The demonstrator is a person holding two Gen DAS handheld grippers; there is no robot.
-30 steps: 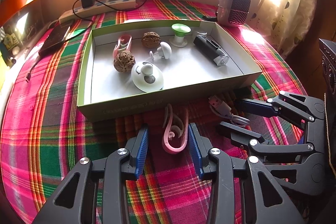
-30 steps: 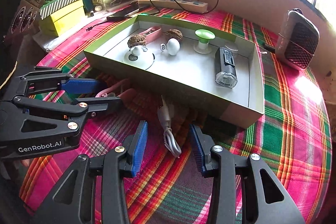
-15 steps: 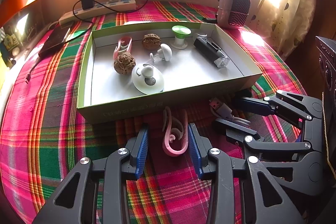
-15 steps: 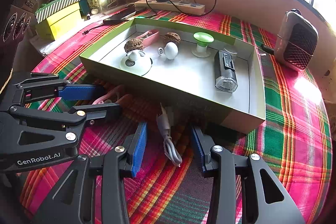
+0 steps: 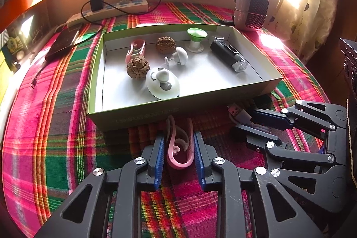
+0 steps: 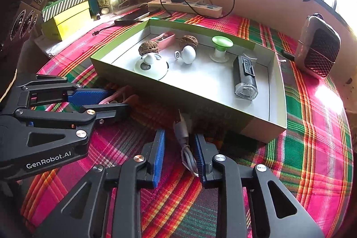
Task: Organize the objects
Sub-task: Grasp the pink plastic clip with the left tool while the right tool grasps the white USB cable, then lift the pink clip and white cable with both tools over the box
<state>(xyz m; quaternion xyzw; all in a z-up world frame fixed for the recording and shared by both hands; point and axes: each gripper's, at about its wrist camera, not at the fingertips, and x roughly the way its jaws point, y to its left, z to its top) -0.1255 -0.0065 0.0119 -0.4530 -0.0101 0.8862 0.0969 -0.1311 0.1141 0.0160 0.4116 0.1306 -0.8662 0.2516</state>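
Pink silicone, thin and springy by the look of it: the ear hook (image 5: 179,148) lies flat on the plaid cloth between the blue pads of the left gripper (image 5: 179,156), whose jaws stand fairly narrow on either side of it, close to its flanks though I cannot tell whether they touch. It looks very light and soft, so it would likely flex under pressure; a pinch across the thicker closed loop at the near end seems safer than across the two free tips, which point toward the box wall.

The right gripper (image 6: 179,157) straddles a grey USB cable (image 6: 186,144) in the same way, jaws moderately apart, the cable running near the right pad. The cable is limp and will droop from any hold; its stiff plug (image 6: 181,126), just short of the box, seems the firmer place to take it.

Beyond both stands the green-rimmed cardboard box (image 5: 96,73), already holding two walnuts, a matching pink hook, white suction pieces and a black bike light (image 5: 228,56).
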